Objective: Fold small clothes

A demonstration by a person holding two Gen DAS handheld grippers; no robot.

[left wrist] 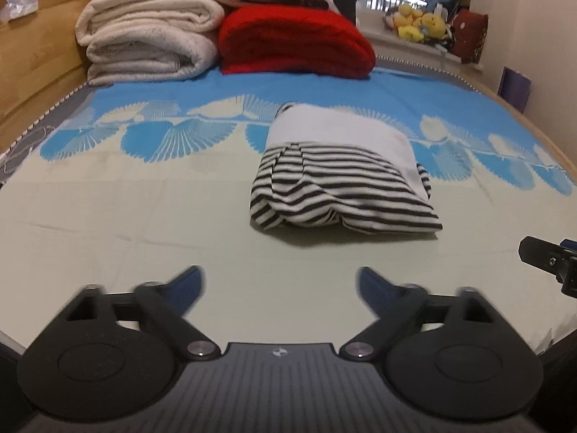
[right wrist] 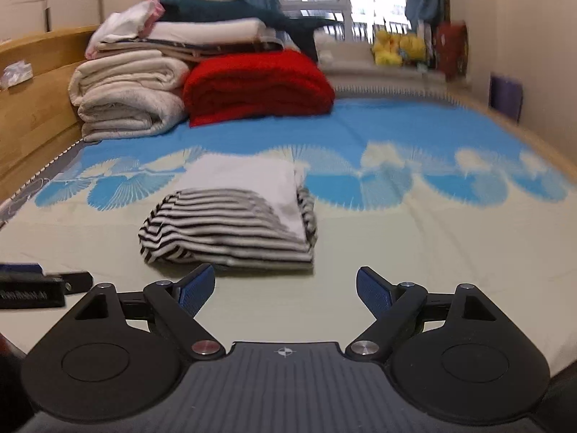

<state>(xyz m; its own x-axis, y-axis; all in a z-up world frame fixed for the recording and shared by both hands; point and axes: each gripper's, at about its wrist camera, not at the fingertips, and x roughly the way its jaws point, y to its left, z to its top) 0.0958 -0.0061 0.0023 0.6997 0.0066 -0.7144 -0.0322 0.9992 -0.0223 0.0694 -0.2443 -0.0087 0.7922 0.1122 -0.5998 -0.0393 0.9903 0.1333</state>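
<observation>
With both tools clear of it, the striped garment point(left wrist: 342, 180) sits folded into a compact bundle on the bedsheet point(left wrist: 144, 216), well in front of the red blanket point(left wrist: 295, 41). Left gripper point(left wrist: 280, 285) spread wide, nothing between the jaws. Right gripper point(right wrist: 285, 287) also wide apart and empty, just short of the bundle's near edge. Looks like release after the final fold. Next move, my guess: tidy the loose striped edge or set the bundle aside.
</observation>
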